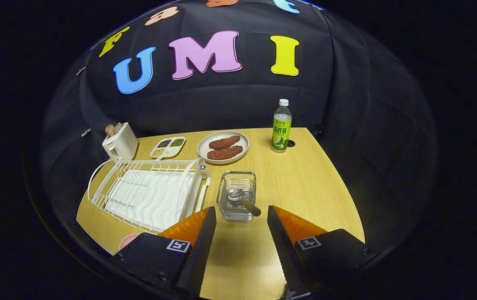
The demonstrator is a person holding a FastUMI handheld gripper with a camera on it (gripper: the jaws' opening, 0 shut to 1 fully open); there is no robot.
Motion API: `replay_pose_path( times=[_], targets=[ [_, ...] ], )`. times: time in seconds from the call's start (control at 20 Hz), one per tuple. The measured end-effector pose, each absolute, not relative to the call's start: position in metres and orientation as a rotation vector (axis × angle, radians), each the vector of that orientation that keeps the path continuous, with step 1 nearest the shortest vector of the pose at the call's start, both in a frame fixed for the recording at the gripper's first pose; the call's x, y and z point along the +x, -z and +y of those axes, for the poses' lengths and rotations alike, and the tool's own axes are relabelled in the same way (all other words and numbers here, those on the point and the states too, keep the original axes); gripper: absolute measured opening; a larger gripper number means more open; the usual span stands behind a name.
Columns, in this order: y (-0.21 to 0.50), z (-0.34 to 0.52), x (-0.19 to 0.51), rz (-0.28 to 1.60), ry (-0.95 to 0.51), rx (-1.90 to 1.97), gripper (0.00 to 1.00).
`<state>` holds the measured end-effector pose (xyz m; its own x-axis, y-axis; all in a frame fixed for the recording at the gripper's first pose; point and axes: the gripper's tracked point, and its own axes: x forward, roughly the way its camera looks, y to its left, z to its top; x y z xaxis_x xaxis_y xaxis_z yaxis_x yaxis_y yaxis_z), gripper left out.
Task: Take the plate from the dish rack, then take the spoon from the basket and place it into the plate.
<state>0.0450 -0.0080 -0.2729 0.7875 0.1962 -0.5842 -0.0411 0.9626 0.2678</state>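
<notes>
The rack point(148, 193) holds no plate, and a pink plate point(128, 240) lies on the table point(305, 187) just left of the fingers, so that step seems done. The spoon point(242, 200) still sits in the basket point(237, 195) just ahead of the gripper point(241, 233), whose jaws stand wide and empty. A toaster point(120, 141), tray point(168, 147), meat dish point(223, 147) and bottle point(281, 127) stand beyond, blocking nothing.
</notes>
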Motion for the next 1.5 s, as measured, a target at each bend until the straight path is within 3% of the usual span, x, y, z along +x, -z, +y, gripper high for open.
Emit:
replay_pose_path(
  times=[0.45, 0.5, 0.6, 0.75, 0.9, 1.0, 1.5],
  targets=[
    [0.314, 0.004, 0.086, 0.642, -0.278, 0.048, 0.72],
    [0.319, 0.005, 0.089, 0.633, -0.287, 0.022, 0.60],
    [0.327, 0.008, 0.085, 0.642, -0.291, 0.002, 0.48],
    [0.329, 0.013, 0.082, 0.638, -0.284, 0.052, 0.39],
    [0.329, 0.017, 0.080, 0.638, -0.280, 0.072, 0.17],
    [0.327, 0.017, 0.079, 0.645, -0.270, 0.087, 0.12],
    [0.261, -0.009, 0.077, 0.584, -0.212, 0.151, 0.10]
  ],
)
